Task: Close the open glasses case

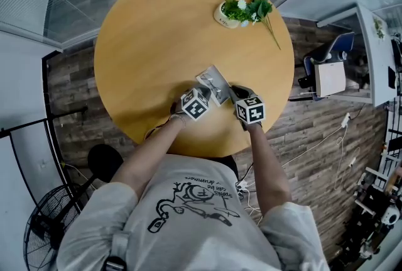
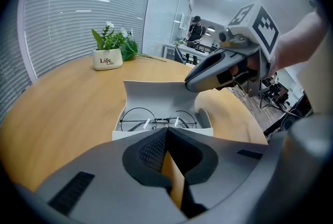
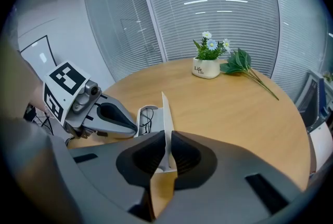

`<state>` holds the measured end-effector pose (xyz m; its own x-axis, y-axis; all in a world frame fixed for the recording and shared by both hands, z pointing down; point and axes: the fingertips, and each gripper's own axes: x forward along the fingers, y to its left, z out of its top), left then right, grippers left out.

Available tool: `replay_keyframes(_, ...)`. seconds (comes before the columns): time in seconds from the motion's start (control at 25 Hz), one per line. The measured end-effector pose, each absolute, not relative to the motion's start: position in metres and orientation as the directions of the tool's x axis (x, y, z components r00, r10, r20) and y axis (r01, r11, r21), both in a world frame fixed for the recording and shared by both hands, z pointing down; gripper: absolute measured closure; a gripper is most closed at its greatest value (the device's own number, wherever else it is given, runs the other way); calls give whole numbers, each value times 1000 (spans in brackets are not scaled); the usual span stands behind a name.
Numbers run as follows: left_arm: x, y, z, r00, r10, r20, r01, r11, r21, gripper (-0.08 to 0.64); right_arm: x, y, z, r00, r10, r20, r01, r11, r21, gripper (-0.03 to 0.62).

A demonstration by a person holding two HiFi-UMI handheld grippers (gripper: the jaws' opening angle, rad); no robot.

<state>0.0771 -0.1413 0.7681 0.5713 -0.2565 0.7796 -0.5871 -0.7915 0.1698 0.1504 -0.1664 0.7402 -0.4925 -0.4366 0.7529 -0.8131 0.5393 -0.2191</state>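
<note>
A white glasses case (image 1: 213,84) lies open on the round wooden table (image 1: 151,37). Round wire-rimmed glasses (image 2: 156,119) rest in its base, and the lid (image 2: 156,93) stands upright behind them. My right gripper (image 3: 166,137) is shut on that lid (image 3: 165,114), which shows edge-on between the jaws; it also appears at the lid's right end (image 2: 190,82). My left gripper (image 2: 167,132) is shut with nothing between its jaws, its tips against the base's front wall. In the head view both grippers, left (image 1: 206,95) and right (image 1: 231,92), meet at the case.
A small white pot of flowers (image 1: 229,15) with a leafy sprig beside it stands at the table's far side. The table's near edge is just behind the grippers. Off the table are a chair (image 1: 326,68) at right and a floor fan (image 1: 44,226) at lower left.
</note>
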Motion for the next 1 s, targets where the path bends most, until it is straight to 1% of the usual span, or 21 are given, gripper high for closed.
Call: replay_keyframes(1.0, 76, -141, 766, 571, -256, 780, -596, -783, 179, 541, 137, -154, 735, -489, -457, 743, -816, 541, -204, 531)
